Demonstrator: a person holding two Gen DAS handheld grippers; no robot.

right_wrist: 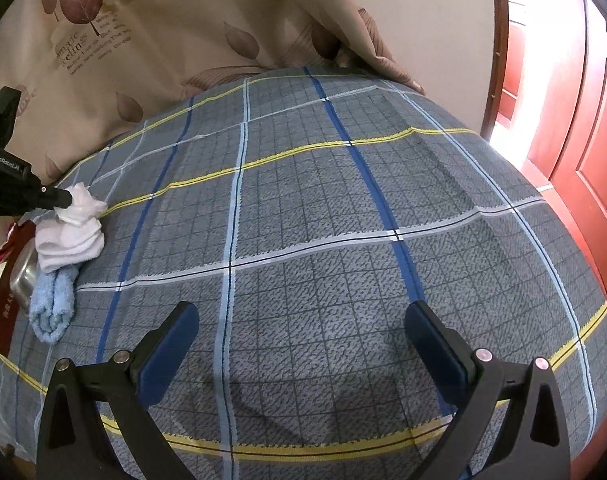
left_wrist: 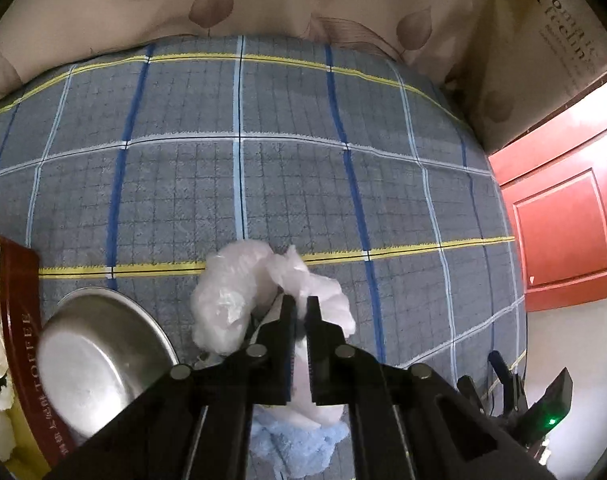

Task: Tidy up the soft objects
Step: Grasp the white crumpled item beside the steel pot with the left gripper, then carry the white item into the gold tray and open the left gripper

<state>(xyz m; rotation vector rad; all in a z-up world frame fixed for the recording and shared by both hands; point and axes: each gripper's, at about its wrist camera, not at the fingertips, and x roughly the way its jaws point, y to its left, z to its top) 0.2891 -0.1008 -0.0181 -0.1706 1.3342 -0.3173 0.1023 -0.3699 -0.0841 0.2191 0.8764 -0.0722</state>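
Our left claw (left_wrist: pixel 302 307) pinches a crumpled white sock (left_wrist: pixel 239 292); our right claw (right_wrist: pixel 303 320) gapes wide. A blue sock (left_wrist: pixel 291 448) lies half hidden beneath the left claw.

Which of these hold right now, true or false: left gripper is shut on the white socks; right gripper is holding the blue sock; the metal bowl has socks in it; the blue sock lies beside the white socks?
1. The left gripper is shut on the white socks. True.
2. The right gripper holds the blue sock. False: it is open and holds nothing, over the plaid bedsheet.
3. The metal bowl has socks in it. False: what shows of its inside is bare.
4. The blue sock lies beside the white socks. True.
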